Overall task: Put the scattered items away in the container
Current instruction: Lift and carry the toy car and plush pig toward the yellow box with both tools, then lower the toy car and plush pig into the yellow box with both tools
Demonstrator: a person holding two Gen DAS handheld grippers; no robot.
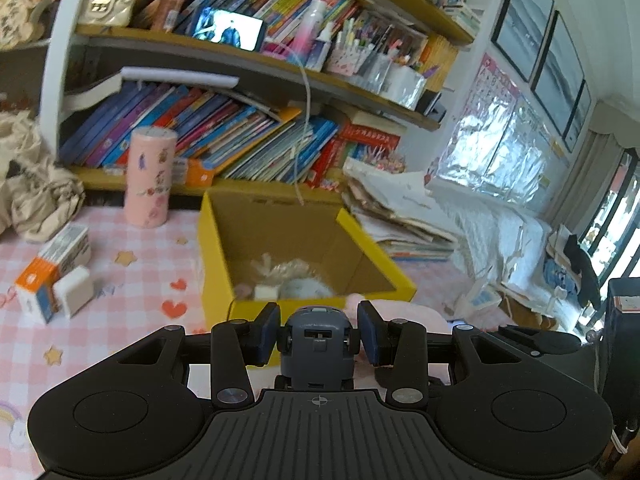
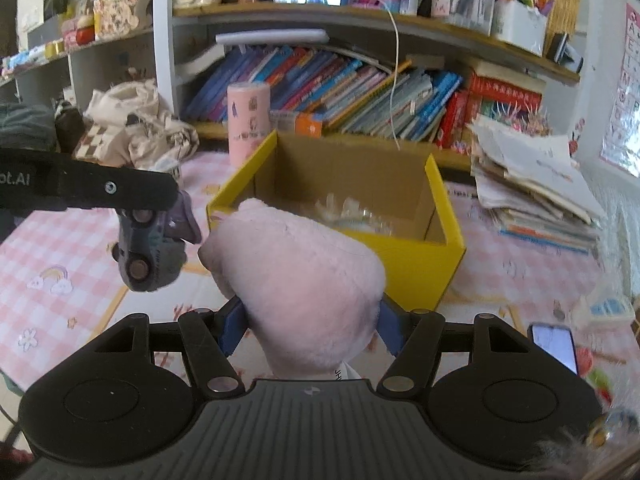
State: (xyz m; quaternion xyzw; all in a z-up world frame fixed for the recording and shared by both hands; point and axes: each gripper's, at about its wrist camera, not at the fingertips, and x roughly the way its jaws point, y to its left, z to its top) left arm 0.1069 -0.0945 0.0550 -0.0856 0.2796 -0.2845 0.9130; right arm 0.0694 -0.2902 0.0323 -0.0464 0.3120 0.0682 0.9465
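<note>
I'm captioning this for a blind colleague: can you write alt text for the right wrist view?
The right claw grips a pink plush toy before an open yellow box on a pink checked tablecloth. At left, the left claw holds a grey toy car.

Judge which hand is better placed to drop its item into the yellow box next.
Left, narrowly: the left gripper holds its grey toy car near the yellow box rim. The right gripper grips the pink plush slightly farther back.

box [image 1: 216,248] on table [image 1: 132,280] — shelves [image 1: 248,60] behind
</note>
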